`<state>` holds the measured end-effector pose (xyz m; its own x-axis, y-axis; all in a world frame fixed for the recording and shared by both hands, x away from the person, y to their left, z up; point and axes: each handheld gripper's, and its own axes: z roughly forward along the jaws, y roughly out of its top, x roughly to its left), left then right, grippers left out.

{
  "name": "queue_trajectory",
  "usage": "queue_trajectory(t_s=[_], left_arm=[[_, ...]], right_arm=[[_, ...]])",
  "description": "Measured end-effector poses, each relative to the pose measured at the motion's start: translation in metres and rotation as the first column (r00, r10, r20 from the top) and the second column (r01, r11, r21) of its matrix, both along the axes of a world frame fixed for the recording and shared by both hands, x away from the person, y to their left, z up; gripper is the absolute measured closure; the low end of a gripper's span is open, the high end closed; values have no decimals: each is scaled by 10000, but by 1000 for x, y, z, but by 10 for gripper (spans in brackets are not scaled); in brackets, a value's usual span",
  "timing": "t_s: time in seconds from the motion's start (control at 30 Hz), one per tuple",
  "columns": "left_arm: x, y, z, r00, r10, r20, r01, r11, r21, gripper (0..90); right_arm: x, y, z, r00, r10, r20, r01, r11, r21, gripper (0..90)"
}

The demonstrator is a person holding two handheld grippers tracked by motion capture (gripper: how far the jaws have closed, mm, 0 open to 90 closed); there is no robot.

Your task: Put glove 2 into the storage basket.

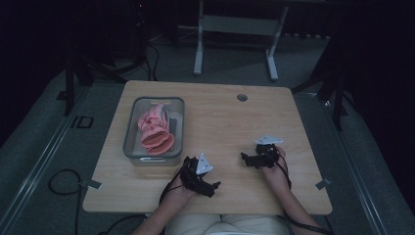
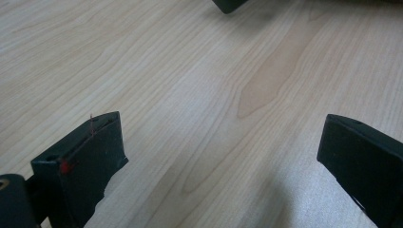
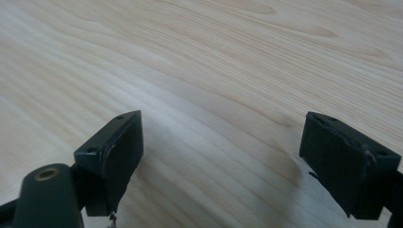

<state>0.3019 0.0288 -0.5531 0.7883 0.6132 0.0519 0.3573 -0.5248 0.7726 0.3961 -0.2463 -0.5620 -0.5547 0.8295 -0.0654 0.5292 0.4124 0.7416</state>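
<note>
At nine o'clock on the table [image 1: 235, 122] sat the bin [image 1: 177, 127], with the pink gloves [image 1: 155, 129] heaped inside, their cuffs toward me. I had the left gripper [image 1: 211, 185] low at about seven o'clock, just off the bin's near corner, its jaws spread wide over bare wood with nothing between them. The right gripper [image 1: 244, 157] hovered near five o'clock, well apart from the bin, jaws likewise wide and empty; in its own view I saw just wood grain under it.

My worry was the reach. I judged the left gripper would have to lift over the bin's near wall, and coming in low could catch the rim and shove the bin. The gloves looked soft and tangled together, so a pinch on one cuff might drag both out, or slip off the smooth rubber. The dim light also made the bin's clear walls hard to judge.
</note>
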Motion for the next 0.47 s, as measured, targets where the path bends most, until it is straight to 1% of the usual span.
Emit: queue_trajectory(t_s=[0.13,0.23,0.37,0.47], left_arm=[[0,1,0,10000,6,-20,-7,10000,-64,15],[1,1,0,10000,18,-44,-18,9999,-105,15],[0,1,0,10000,23,-58,-23,10000,-74,15],[0,2,0,10000,5,-66,-5,10000,-93,15]], right_arm=[[1,-2,0,9991,-414,49,414,9991,56,140],[1,-3,0,9984,-557,39,557,9983,171,139],[2,-3,0,9984,-569,-10,569,9982,165,140],[2,-3,0,9985,-537,34,537,9984,162,139]])
